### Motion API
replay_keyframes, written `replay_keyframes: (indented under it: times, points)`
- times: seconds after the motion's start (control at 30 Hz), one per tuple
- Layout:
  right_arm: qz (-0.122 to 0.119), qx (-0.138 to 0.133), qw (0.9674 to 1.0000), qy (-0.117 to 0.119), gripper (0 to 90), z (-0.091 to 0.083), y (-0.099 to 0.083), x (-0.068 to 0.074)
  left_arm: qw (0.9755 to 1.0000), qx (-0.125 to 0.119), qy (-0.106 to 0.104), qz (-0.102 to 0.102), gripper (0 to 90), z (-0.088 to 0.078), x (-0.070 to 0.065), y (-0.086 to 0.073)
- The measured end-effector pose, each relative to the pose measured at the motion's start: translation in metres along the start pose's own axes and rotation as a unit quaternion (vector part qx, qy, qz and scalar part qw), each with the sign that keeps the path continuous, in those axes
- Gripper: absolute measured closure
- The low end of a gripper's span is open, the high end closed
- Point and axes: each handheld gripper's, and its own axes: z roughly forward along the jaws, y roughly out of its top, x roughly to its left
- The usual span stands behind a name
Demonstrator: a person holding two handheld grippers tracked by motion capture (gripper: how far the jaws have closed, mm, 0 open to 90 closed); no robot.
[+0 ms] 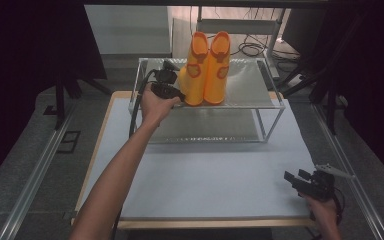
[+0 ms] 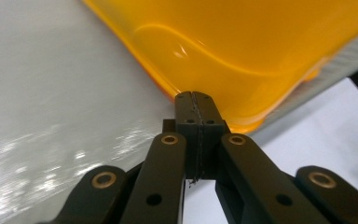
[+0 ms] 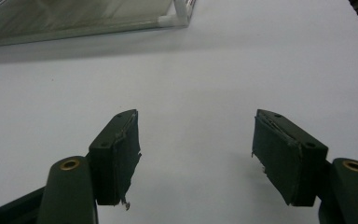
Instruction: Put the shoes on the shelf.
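A table covered in a pale blue-grey mat [image 1: 205,175] is seen from above, with a person's two forearms coming in from the bottom edge. At the left, the person's left arm stretches forward to a low two-level metal shelf rack [image 1: 250,97] standing at the far side of the table. The left gripper [image 1: 172,94] in that hand is at the front left corner of the rack's top shelf, its black tips right against the toe of the nearer orange boot. In the left gripper view its jaws are pressed flat together with nothing between them, and their tips meet the lower edge of the glossy orange boot [image 2: 242,51], with the pale shelf surface [image 2: 51,93] beside it. A black cable loops down from this gripper over the left edge of the rack. In the middle of the scene, the pair of orange rubber boots [image 1: 206,70] stands upright on the top shelf, side by side and touching, toes pointing toward the person. At the far right, near the front right corner of the table, the right gripper [image 1: 294,181] is held low over the mat, well apart from the rack. In the right gripper view its two black jaws stand wide apart, holding nothing, over bare mat [image 3: 196,93], with a corner of the rack [image 3: 179,18] at the top
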Motion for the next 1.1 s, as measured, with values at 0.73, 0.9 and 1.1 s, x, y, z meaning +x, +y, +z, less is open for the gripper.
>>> replay_keyframes:
  times: [0.73,0.9,1.1]
  points:
    - [0.004,-0.008,1.0,-0.003,31.6,-0.006,0.001,-0.005,0.9975,-0.033,-0.047,0.042,64.3,-0.023,0.004,-0.017]
    - [0.007,-0.007,0.9999,-0.002,31.6,-0.006,0.001,-0.003,0.9959,-0.038,-0.054,0.062,57.6,-0.034,0.001,-0.03]
    - [0.003,-0.005,1.0,0.0,31.6,-0.005,0.0,-0.002,0.9918,-0.06,-0.071,0.088,48.8,-0.051,-0.001,-0.049]
